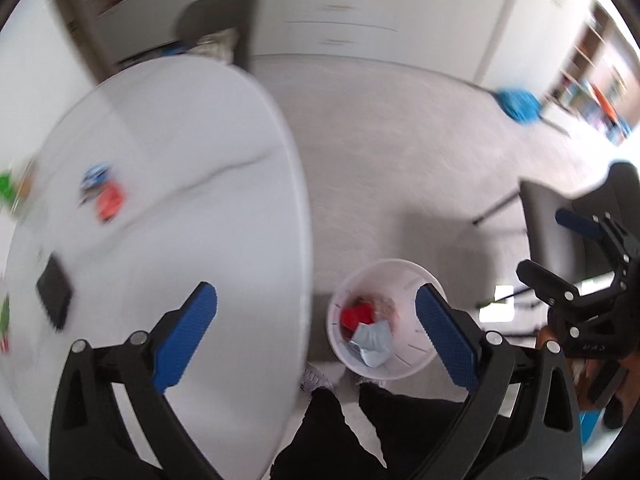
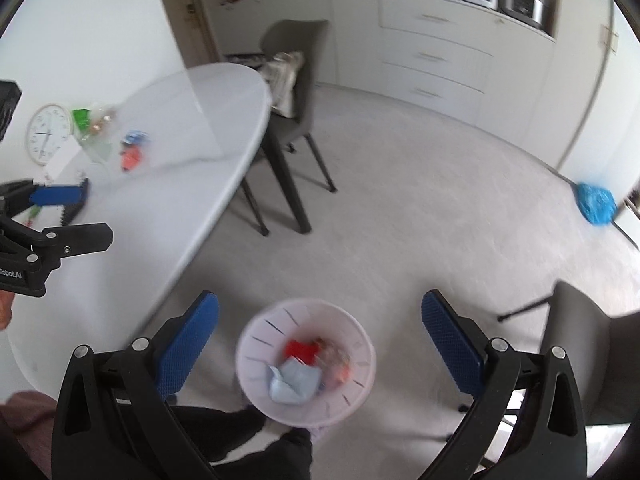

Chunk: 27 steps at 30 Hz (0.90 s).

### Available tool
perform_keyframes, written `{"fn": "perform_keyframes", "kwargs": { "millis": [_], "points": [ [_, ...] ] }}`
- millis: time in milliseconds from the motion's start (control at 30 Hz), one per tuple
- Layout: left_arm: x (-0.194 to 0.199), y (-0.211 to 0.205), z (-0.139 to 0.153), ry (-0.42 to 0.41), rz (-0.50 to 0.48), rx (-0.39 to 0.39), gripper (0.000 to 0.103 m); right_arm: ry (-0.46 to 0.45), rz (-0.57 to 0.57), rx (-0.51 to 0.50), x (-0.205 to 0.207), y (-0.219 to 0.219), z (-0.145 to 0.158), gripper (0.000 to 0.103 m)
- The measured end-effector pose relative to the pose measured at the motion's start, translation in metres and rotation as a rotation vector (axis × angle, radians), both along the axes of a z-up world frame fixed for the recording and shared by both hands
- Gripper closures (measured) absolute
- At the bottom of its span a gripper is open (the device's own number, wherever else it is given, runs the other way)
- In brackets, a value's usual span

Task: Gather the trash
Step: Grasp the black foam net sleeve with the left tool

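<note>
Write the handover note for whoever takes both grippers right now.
Left gripper: open, empty, over the table edge.
Right gripper: open, empty, above the bin.
White bin stands on the floor by the table, already holding a red piece and a crumpled pale blue piece.
Left: the red and blue wrappers on the white table; the other table items are too blurred to classify.

We cannot identify the blurred wrappers [image 1: 102, 194] on the counter [image 1: 192, 208]; motion smears the bin [image 2: 306, 360], and the clock [image 2: 47, 133] is too small to read.
</note>
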State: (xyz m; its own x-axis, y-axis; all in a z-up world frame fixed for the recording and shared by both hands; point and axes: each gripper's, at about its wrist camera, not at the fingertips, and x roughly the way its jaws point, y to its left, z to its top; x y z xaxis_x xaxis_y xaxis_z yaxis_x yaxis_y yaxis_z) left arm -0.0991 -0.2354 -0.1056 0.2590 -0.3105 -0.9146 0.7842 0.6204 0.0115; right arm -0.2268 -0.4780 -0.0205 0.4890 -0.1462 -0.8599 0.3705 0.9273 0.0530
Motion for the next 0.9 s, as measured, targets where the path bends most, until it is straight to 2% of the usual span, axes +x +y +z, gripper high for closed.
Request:
{"fn": "perform_keyframes", "kwargs": {
  "millis": [200,400,567,700,900],
  "points": [
    [0.048,0.064,0.01,-0.023,0.225,-0.012,0.008,-0.02,0.106,0.031,0.051,0.035,0.002,0.002],
    [0.09,0.126,0.0,-0.024,0.419,-0.009,0.008,-0.021,0.22,0.053,0.1,0.075,0.002,0.002],
    [0.141,0.189,-0.012,-0.055,0.572,0.018,0.008,0.003,0.297,0.095,0.146,0.112,0.001,0.002],
    [0.179,0.236,-0.021,-0.052,0.663,0.025,0.008,0.011,0.354,0.101,0.183,0.141,0.0,0.002],
    [0.246,0.296,-0.057,-0.036,0.76,0.05,0.008,0.03,0.422,0.067,0.235,0.18,-0.005,0.002]
  ]
}}
